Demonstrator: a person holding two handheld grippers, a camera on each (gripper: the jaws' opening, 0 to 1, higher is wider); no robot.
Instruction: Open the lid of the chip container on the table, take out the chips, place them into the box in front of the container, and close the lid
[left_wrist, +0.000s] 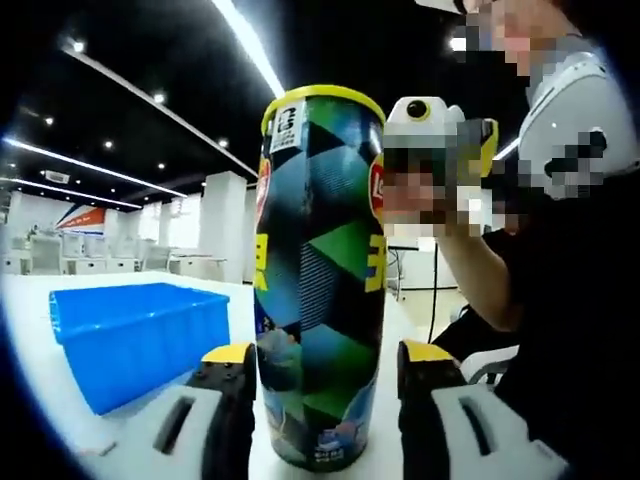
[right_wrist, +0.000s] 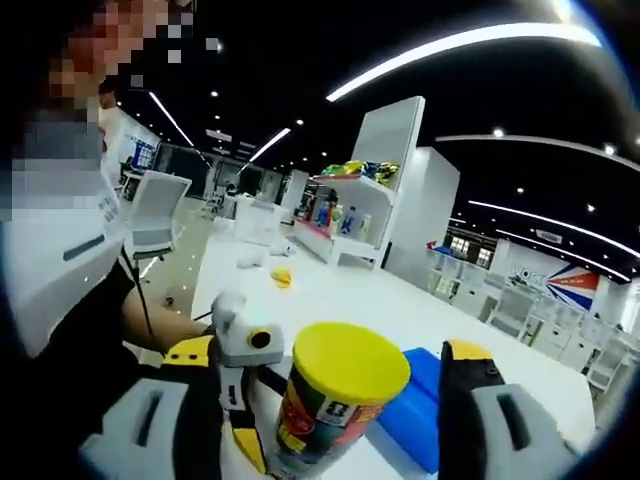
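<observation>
I judge the task barely begun; the yellow lid (right_wrist: 350, 362) sits on the chip container (left_wrist: 320, 280), so opening, emptying and reclosing all remain; the container stands upright on the white tabletop (left_wrist: 40, 400), between the jaws of my left gripper (left_wrist: 325, 400), which flank its base, wide, and I cannot tell whether they touch it; my right gripper (right_wrist: 345, 400) hangs above with jaws wide around the lid, not closed on it; the blue box (left_wrist: 135, 335) sits just beside the container; I see nothing inside it.
</observation>
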